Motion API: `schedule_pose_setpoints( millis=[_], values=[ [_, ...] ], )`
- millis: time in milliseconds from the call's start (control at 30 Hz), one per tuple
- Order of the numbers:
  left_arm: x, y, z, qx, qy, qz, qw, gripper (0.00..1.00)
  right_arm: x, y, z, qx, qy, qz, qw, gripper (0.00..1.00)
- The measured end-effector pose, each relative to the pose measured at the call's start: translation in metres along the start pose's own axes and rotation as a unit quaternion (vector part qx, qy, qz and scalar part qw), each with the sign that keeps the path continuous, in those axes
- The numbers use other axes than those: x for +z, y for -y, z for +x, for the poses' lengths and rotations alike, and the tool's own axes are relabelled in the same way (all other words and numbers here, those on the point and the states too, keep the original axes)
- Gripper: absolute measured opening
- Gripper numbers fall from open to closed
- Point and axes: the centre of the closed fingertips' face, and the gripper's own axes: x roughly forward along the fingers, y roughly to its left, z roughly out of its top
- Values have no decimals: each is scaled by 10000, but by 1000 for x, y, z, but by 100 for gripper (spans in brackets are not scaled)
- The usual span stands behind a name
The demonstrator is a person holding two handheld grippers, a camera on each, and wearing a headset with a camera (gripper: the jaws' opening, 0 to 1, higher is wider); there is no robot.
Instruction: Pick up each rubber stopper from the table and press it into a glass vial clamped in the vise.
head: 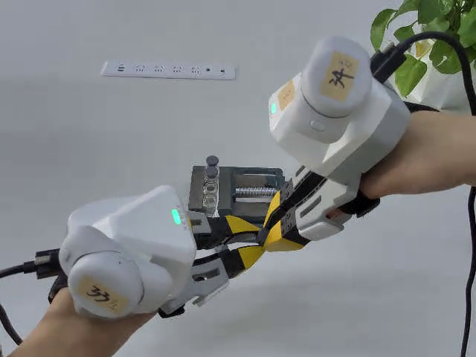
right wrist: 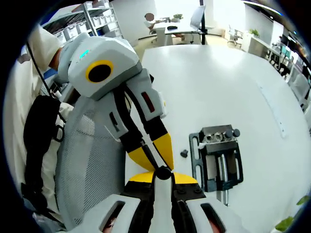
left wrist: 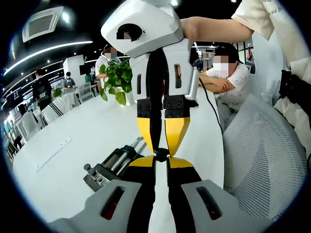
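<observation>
The white table (left wrist: 58,184) spreads under the left gripper (left wrist: 162,162) and far ahead of it. To the left of this gripper a white power strip (left wrist: 52,154) lies flat on the table. Ahead, at the far edge, stands a green plant (left wrist: 115,80). Above it are long ceiling lights (left wrist: 48,51) and an air vent (left wrist: 43,22). Just to its right is a pale mesh chair (left wrist: 262,160). Far ahead of the right gripper (right wrist: 164,178) stand shelves (right wrist: 95,17) with boxes and a desk (right wrist: 182,29).

Bright, even, shadowless; fisheye-warped edges.
</observation>
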Motion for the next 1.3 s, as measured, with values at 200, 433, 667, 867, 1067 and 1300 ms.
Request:
schedule_pose_setpoints(
  millis=[200,433,667,867,1067,1300],
  values=[
    [8,1,-7,-98,80,-136,9998,4,8,-3,-7,9,140,-293,9995,8],
    [18,0,-18,-229,232,-291,9990,4,23,-11,-22,66,401,-1258,9912,20],
    [23,6,-24,-547,278,-266,9978,4,29,-10,-24,92,385,-1502,9879,14],
    [22,9,-26,-830,275,-228,9959,4,28,-11,-21,68,212,-1636,9863,12],
    [25,5,-27,-897,345,-258,9950,4,29,-10,-20,35,190,-1633,9864,10],
    [25,2,-29,-946,376,-330,9943,4,32,-11,-21,19,222,-1577,9872,8]
  ],
)
